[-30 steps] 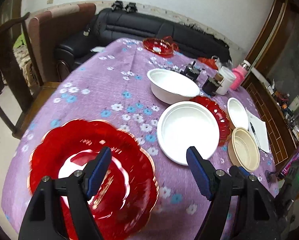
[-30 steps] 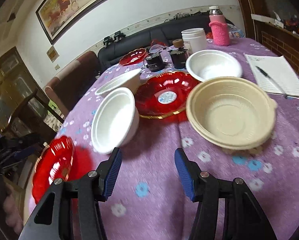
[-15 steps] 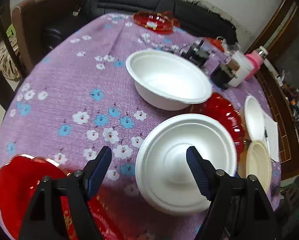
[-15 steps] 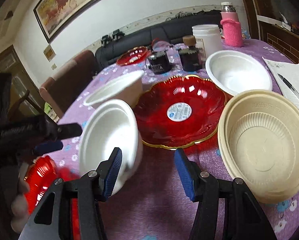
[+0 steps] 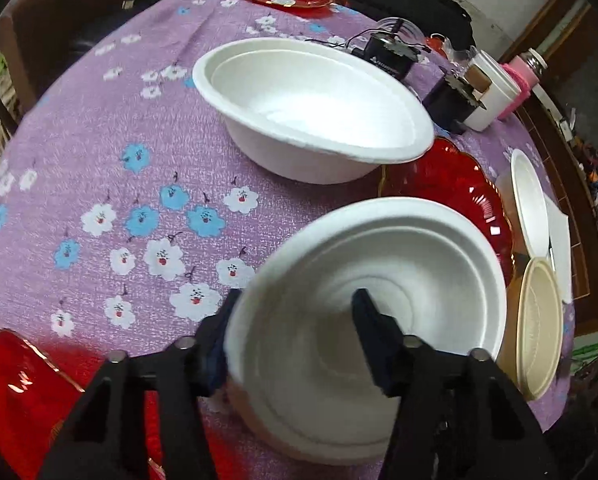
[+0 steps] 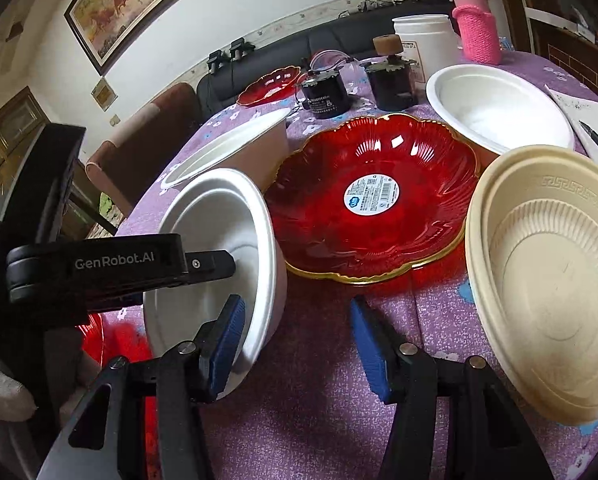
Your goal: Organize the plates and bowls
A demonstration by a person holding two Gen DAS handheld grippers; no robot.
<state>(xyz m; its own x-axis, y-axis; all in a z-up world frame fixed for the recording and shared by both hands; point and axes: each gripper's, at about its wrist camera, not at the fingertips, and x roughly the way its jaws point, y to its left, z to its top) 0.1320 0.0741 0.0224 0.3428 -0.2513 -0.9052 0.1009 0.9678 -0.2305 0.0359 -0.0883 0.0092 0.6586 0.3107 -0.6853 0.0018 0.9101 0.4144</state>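
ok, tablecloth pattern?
The tablecloth is purple with small white and blue flowers; clearest in the left wrist view.

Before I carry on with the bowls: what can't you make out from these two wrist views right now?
- Left wrist view: left gripper closing across the near white bowl's wall; its outer finger is hidden behind the rim, so pad contact is unclear.
- Left wrist view: near red plate cut off by the frame edge.
- Right wrist view: beige bowl cut off at the right edge.
- Right wrist view: red plate's label too small to read.
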